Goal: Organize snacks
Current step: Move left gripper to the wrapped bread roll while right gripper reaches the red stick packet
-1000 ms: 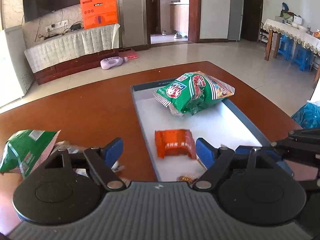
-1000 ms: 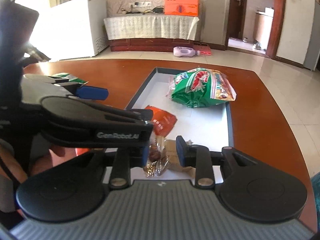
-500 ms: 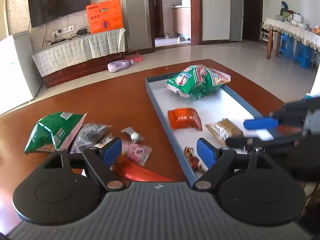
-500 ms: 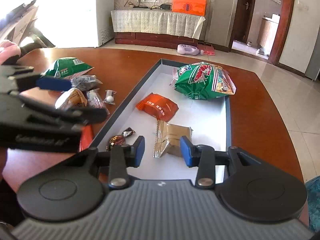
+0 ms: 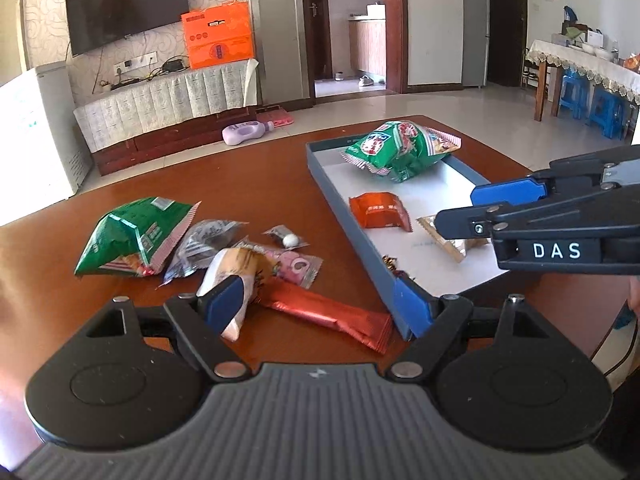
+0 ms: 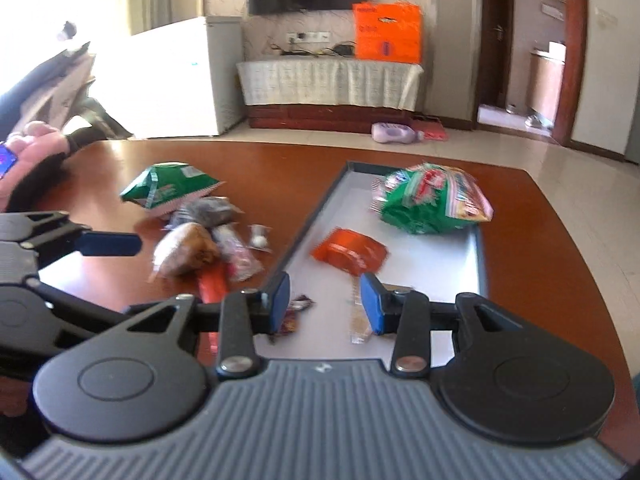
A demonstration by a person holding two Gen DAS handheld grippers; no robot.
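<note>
Snacks are lying in and beside a shallow grey rectangular tray (image 5: pixel 352 216) on the brown wooden table (image 5: pixel 260 184). Inside it are sitting a puffy green crisp bag (image 5: pixel 400 148), an orange foil packet (image 5: pixel 378 210) and a tan wrapper (image 5: pixel 452 240). Left of the tray, a second green bag (image 5: pixel 132 236) and a long red bar (image 5: pixel 328 314) are waiting. Left gripper (image 5: pixel 320 308) is hovering wide apart, empty; right gripper (image 6: pixel 326 302) likewise, over the tray's near end.
</note>
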